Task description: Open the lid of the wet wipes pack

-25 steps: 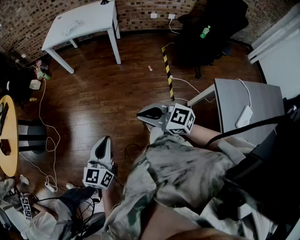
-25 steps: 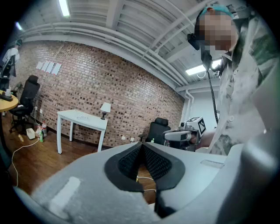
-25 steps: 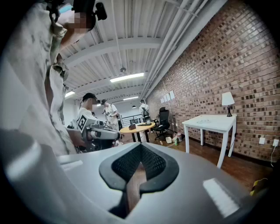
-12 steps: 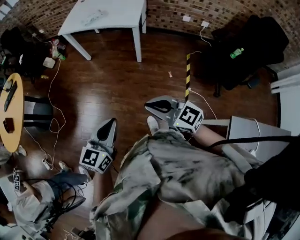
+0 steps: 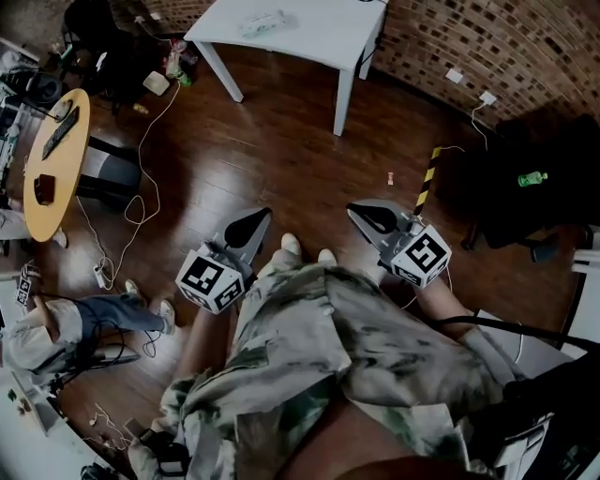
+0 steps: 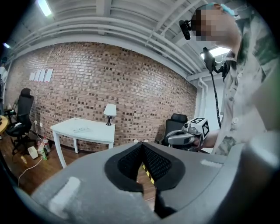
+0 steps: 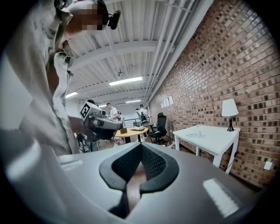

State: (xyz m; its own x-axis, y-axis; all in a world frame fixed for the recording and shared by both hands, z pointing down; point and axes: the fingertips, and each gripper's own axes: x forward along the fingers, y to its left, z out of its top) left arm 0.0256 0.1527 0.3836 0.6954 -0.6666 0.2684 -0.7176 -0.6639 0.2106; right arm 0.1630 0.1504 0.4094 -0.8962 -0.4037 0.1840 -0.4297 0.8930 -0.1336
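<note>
A pale flat wet wipes pack (image 5: 261, 21) lies on the white table (image 5: 319, 37) at the far end of the wooden floor. In the left gripper view the pack (image 6: 81, 129) is a small shape on that table top, and in the right gripper view it (image 7: 197, 131) shows just as small. My left gripper (image 5: 255, 221) and right gripper (image 5: 362, 212) are held side by side at waist height, well short of the table. Both are shut with nothing between the pads. Each one appears in the other's view: the right gripper (image 6: 186, 136) and the left gripper (image 7: 103, 124).
A round wooden table (image 5: 52, 159) and a black stool stand at the left, with cables trailing over the floor. A yellow-black tape strip (image 5: 427, 178) and a dark chair with a green bottle (image 5: 532, 178) are at the right. A person (image 5: 66, 323) is low at the left. A lamp (image 6: 109, 111) stands on the white table.
Both grippers have been carried across the floor toward the white table, which has shifted from the upper left to the top centre of the head view. The jaws stayed shut.
</note>
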